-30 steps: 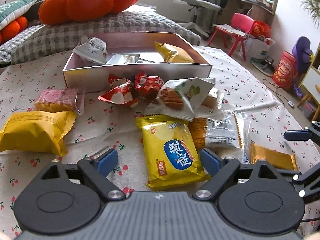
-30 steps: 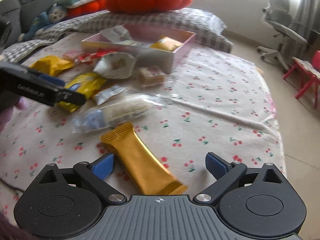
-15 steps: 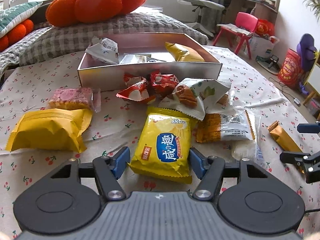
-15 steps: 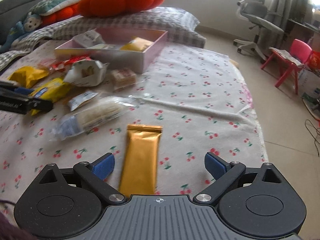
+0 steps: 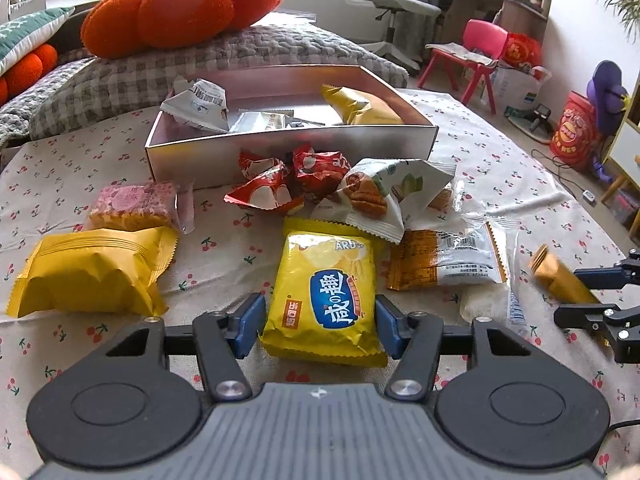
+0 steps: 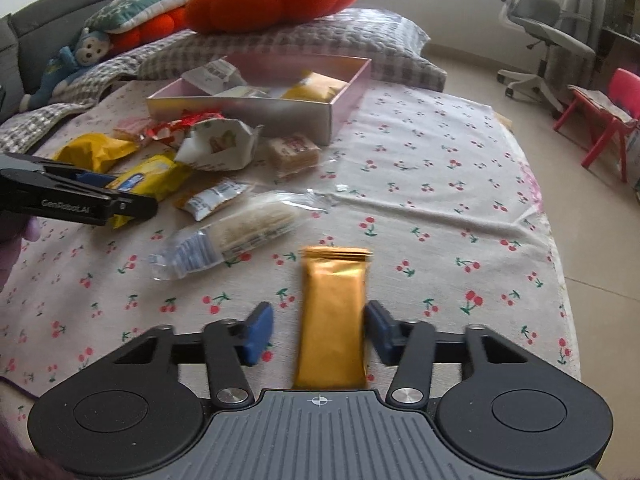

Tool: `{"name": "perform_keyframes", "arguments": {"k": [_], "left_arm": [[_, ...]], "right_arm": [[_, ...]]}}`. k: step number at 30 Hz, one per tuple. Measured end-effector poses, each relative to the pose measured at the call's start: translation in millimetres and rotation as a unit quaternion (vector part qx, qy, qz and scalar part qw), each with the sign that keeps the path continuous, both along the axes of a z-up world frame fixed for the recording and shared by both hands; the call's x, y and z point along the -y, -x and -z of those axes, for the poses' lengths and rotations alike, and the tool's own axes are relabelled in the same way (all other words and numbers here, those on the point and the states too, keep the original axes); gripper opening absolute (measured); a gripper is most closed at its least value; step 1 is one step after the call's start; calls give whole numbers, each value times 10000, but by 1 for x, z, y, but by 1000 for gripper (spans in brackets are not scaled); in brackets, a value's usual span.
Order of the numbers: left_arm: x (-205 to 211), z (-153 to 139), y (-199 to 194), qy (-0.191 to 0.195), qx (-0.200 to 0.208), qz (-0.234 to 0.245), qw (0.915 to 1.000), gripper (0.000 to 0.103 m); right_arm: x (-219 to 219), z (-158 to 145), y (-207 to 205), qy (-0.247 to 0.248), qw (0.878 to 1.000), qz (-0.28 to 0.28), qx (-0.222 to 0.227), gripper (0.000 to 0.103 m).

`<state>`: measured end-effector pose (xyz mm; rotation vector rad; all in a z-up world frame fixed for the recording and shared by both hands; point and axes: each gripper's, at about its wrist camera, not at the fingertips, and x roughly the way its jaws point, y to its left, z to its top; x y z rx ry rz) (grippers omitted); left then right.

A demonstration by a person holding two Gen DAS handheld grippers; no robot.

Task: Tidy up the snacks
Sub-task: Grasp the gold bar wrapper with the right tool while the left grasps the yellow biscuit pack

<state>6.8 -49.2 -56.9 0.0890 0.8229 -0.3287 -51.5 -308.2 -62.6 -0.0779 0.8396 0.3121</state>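
On the cherry-print cloth lies a yellow cracker packet (image 5: 324, 292) with a blue label. My left gripper (image 5: 318, 328) straddles it, jaws closing, and both blue pads touch its sides. A gold bar (image 6: 332, 316) lies between the jaws of my right gripper (image 6: 318, 332), which are closing. The right pad touches the bar and a gap shows at the left pad (image 6: 258, 332). The pink box (image 5: 288, 148) behind the pile holds several packets. The left wrist view also shows the gold bar (image 5: 554, 276) at the right edge.
Loose snacks lie in front of the box: a yellow pouch (image 5: 88, 276), a pink cake bar (image 5: 132, 206), red wrappers (image 5: 288, 184), a nut packet (image 5: 384, 196), an orange-white packet (image 5: 444, 260), a clear rice-cracker pack (image 6: 236, 236). Cushions (image 5: 180, 8) lie behind. The bed edge (image 6: 560, 240) drops to the floor on the right.
Both grippers' jaws have narrowed: the left onto the yellow packet, the right towards the gold bar. The gold bar now lies straight between the right jaws instead of slanted.
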Motion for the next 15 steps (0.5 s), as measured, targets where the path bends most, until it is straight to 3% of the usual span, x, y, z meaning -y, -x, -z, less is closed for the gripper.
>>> {"name": "perform_keyframes", "arguments": {"k": [1,4,15], "left_arm": [[0,-1,0,7,2,10,10000,52],[-2,-2,0,75,-27,39,10000,48],[-11,-11,9,276,-112,113,9995,43]], "right_arm": [[-1,-1,0,-8,10000,-18,-4,34],[-3,-2,0,-9,10000,-41,-8,29],[-1,-13,-3,-220,9996,137,103,27]]}}
